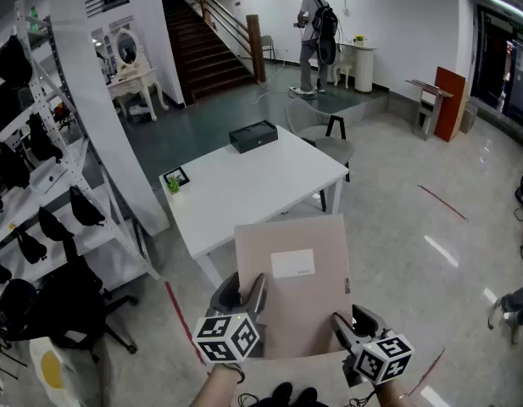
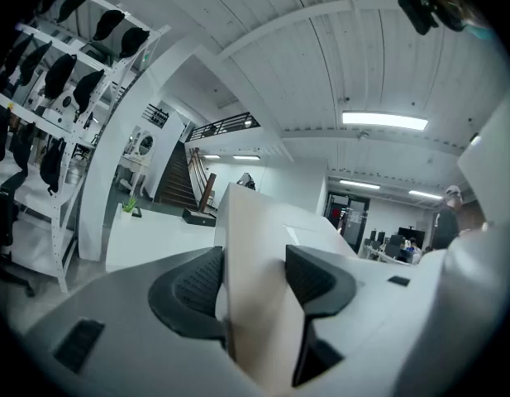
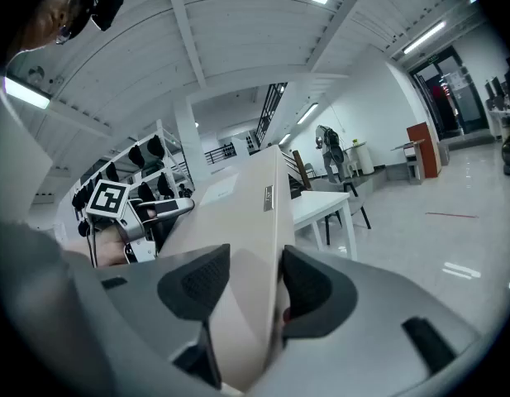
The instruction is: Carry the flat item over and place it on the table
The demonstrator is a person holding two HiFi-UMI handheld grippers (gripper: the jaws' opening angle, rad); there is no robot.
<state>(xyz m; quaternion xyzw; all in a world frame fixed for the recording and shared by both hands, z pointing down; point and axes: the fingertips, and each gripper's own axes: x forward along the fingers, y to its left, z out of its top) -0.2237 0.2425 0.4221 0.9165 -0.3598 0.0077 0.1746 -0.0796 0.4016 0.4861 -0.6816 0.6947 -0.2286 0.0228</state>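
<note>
Flat item: the beige flat item (image 1: pixel 291 278) with its white label is hanging over the floor, near the white table (image 1: pixel 244 185) but not on it yet.
Left hand-held gripper: the left hand-held gripper (image 1: pixel 254 293) is pinching the item's near left edge, with a pad pressing on each face.
Right hand-held gripper: the right hand-held gripper (image 1: pixel 344 327) is clamping the near right corner the same way.
Slip risk: both grips are sitting on one edge, so the far end is overhanging freely. I'd worry about it drooping or twisting out if one hand gets ahead of the other.
Corner risk: the table's near corner is pointing at the item. Coming in too low could knock the far edge against it.
Landing risk: a black box (image 1: pixel 253 136) is lying at the table's far side and a small plant (image 1: pixel 173 183) is at its left edge. Pushing too far or drifting left could nudge them.
Release risk: letting go with too little of the item over the top could tip it back onto the floor.
</note>
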